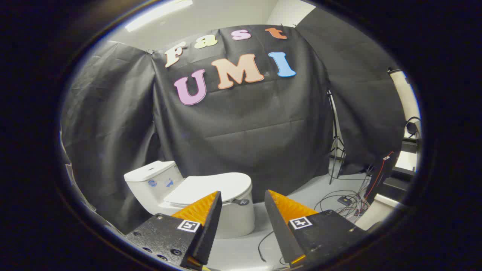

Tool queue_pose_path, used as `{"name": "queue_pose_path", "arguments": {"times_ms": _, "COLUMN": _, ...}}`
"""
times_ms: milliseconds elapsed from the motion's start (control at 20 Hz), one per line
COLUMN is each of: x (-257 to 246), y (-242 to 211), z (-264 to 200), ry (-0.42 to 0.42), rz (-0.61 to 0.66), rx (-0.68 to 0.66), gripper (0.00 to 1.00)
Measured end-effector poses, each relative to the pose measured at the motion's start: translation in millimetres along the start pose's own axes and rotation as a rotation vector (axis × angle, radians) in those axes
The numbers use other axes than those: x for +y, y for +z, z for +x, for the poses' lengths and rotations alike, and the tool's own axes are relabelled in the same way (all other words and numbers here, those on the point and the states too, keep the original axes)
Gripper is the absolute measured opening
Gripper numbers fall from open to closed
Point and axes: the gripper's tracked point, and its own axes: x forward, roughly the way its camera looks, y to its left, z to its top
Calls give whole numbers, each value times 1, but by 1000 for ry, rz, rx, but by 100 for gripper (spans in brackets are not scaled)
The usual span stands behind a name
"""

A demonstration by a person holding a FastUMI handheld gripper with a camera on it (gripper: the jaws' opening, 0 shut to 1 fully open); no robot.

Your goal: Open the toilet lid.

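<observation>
I have the gripper (241,195) released, its two fingers spread wide with nothing between them but open air and the pale floor (301,195) beyond. The white ceramic toilet (196,203) stands well ahead of the fingers, against the black cloth wall (244,128) of the booth. Its flat white plastic lid (209,188) lies down over the bowl, closed. The tip of my left finger (211,205) overlaps the front of the lid in my view, though the toilet is clearly farther off and I am not touching it. The white cistern (152,180) sits behind the lid, with two small blue marks on its side. A small dark tab (243,202) shows on the side of the seat, just beyond the gap between my fingers. Off to the right of the right finger, a tangle of dark and red cables (352,199) sprawls on the floor, near a thin black tripod stand (335,143) that rises beside the cloth.
</observation>
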Motion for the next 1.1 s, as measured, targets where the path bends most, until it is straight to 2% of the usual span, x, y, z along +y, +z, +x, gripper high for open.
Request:
{"name": "queue_pose_path", "arguments": {"times_ms": 350, "x": 3, "y": 5, "z": -7, "ry": -6, "rz": -35, "rx": -55, "gripper": 63}}
{"name": "queue_pose_path", "arguments": {"times_ms": 750, "x": 1, "y": 17, "z": -21, "ry": -17, "rz": -21, "rx": -138, "gripper": 63}}
{"name": "queue_pose_path", "arguments": {"times_ms": 1100, "x": -1, "y": 19, "z": -24, "ry": -19, "rz": -12, "rx": -152, "gripper": 63}}
